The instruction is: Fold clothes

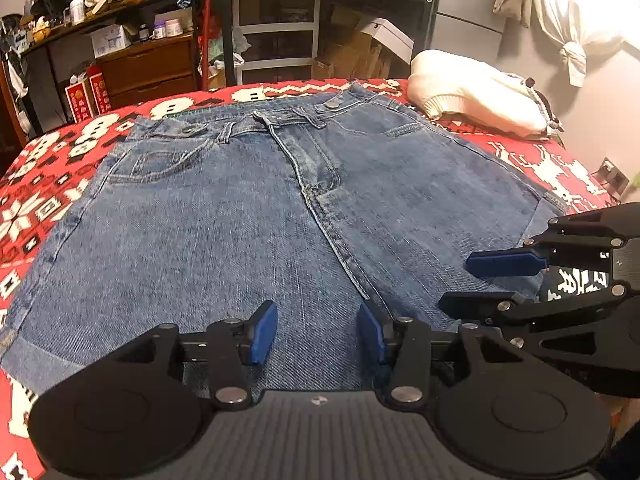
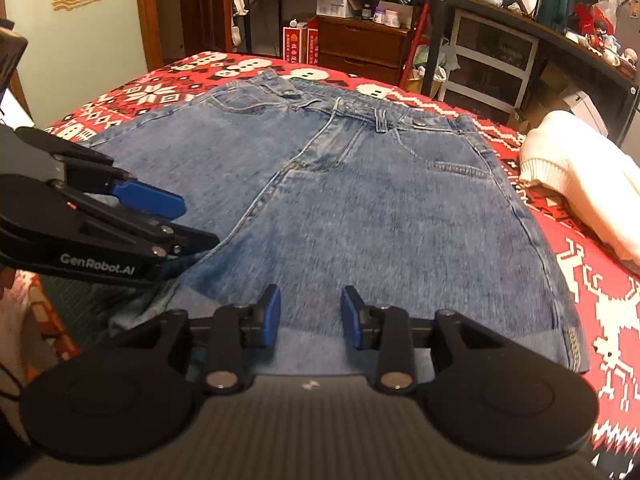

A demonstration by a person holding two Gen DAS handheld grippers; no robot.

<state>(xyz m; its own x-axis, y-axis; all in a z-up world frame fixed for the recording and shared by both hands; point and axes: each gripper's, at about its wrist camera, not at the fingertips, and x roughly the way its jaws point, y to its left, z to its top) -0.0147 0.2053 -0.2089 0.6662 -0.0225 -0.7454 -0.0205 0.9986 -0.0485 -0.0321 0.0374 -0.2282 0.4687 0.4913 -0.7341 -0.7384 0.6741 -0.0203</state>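
jeans (image 1: 240, 216) lie flat on the red patterned blanket (image 1: 48, 184) (waistband at the far end); left gripper (image 1: 318, 330) and right gripper (image 2: 310, 316) hover over the near hem, both parted, holding nothing.

Your left gripper (image 1: 317, 332) has its blue-padded fingers (image 1: 264, 332) spread apart with nothing between them. Your right gripper (image 2: 310, 316) is likewise gaping, fingers (image 2: 270, 314) parted and empty. Both point forward, low and side by side, right just beside left.
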